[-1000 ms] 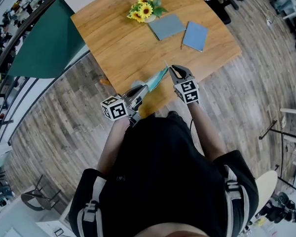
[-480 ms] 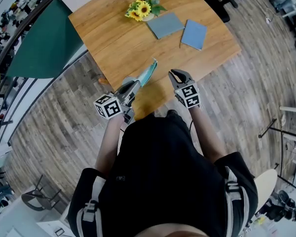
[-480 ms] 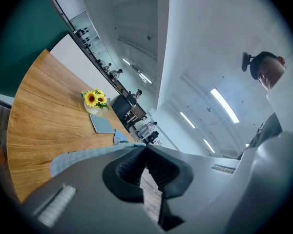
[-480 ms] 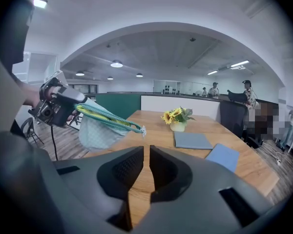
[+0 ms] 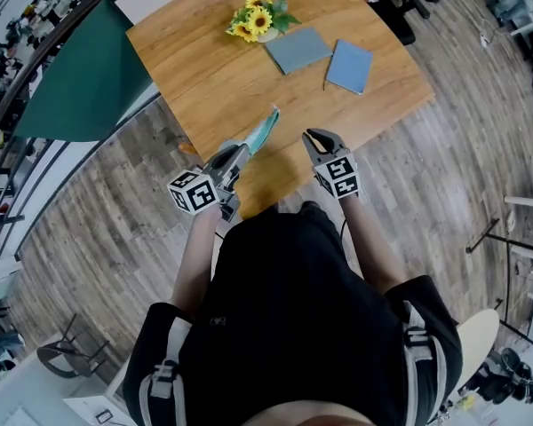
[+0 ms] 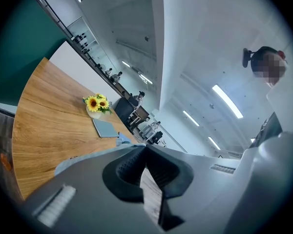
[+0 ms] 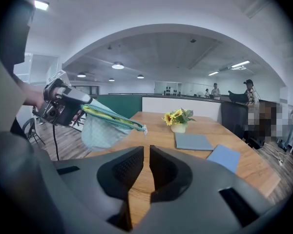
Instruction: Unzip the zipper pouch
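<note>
In the head view the pale teal zipper pouch [image 5: 261, 132] hangs above the near edge of the wooden table [image 5: 204, 69]. My left gripper [image 5: 234, 155] is shut on its near end. The left gripper view shows the pouch's fabric [image 6: 88, 156] along the shut left gripper [image 6: 145, 147]. From the right gripper view, the pouch [image 7: 105, 126] sticks out of the left gripper [image 7: 58, 104] with its yellow-green zipper on top and the pull [image 7: 143, 129] at the free tip. My right gripper [image 5: 313, 137] hovers to the pouch's right, apart from it. The right gripper [image 7: 146, 152] stands slightly open, nothing between the jaws.
At the far side of the table stand a vase of sunflowers [image 5: 259, 18], a grey notebook [image 5: 300, 48] and a blue notebook [image 5: 351, 64]. A dark green panel [image 5: 80, 87] rises left of the table. Wooden floor surrounds the table.
A second ago the pouch's free tip was at the right gripper's jaws. The left gripper has since carried the pouch to the left, and the two are now apart.
</note>
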`<action>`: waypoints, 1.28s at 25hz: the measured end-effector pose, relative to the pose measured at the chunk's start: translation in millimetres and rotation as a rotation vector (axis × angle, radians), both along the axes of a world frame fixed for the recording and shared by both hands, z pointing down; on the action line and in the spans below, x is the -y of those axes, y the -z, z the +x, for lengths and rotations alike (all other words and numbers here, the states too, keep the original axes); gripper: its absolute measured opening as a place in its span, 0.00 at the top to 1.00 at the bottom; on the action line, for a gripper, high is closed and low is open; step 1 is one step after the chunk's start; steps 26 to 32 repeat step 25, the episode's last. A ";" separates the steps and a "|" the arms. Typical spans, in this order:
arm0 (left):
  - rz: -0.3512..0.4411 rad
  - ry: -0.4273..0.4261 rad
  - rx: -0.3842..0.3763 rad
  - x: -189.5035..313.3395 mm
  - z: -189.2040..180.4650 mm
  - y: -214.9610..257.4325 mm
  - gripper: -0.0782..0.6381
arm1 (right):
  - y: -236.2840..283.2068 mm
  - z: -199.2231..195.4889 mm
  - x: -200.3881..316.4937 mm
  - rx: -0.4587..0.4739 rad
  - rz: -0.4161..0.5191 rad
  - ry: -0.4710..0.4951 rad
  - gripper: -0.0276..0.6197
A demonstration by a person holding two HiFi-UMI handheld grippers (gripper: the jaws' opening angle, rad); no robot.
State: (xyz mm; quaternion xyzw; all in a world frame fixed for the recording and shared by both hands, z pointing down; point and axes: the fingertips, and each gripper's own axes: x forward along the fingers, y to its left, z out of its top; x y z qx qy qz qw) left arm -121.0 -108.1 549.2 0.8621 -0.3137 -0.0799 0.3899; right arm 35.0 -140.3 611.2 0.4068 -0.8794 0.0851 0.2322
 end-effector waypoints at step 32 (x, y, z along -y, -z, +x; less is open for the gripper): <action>0.002 0.090 0.049 10.3 -20.9 -1.6 0.88 | -5.1 3.2 -2.0 0.030 -0.005 0.001 0.90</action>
